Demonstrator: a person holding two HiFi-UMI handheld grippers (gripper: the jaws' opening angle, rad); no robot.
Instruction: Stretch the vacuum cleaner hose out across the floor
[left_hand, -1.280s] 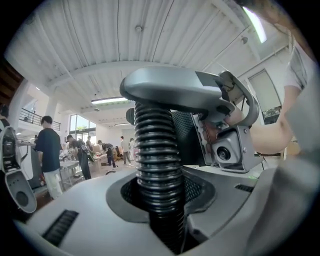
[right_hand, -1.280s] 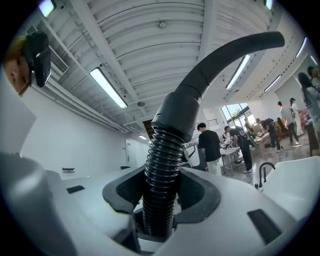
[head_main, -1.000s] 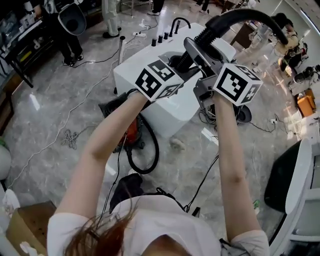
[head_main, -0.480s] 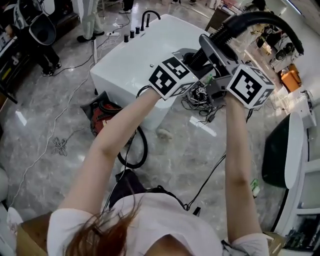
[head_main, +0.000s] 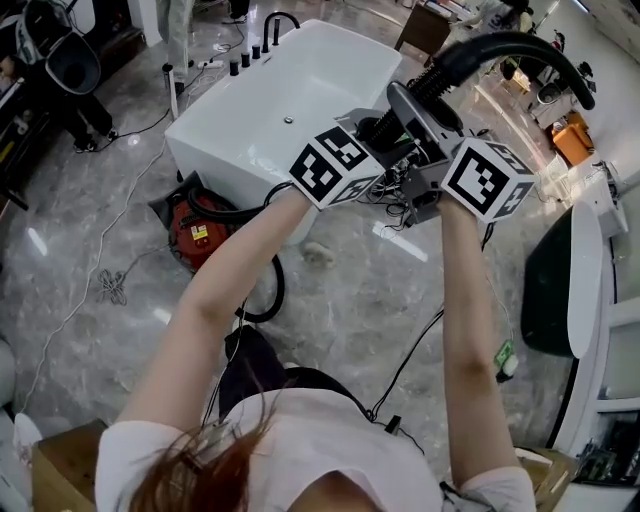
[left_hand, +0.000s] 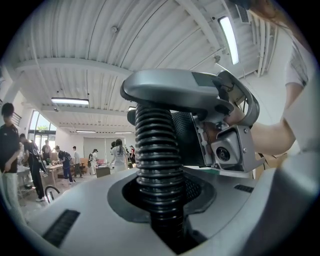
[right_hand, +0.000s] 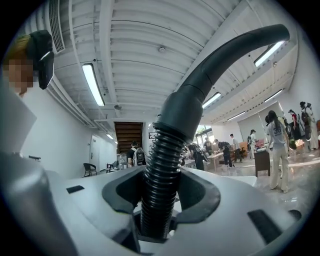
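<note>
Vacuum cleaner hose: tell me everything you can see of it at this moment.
The vacuum cleaner hose is black, ribbed, flexible-looking plastic ending in a smooth, curved rigid tube. Both grippers hold it raised in the air: the left gripper and right gripper each have their fingers closed on the ribbed part, close together, just below the tube. Lower down it hangs to a loop on the marble floor beside the red vacuum cleaner.
</note>
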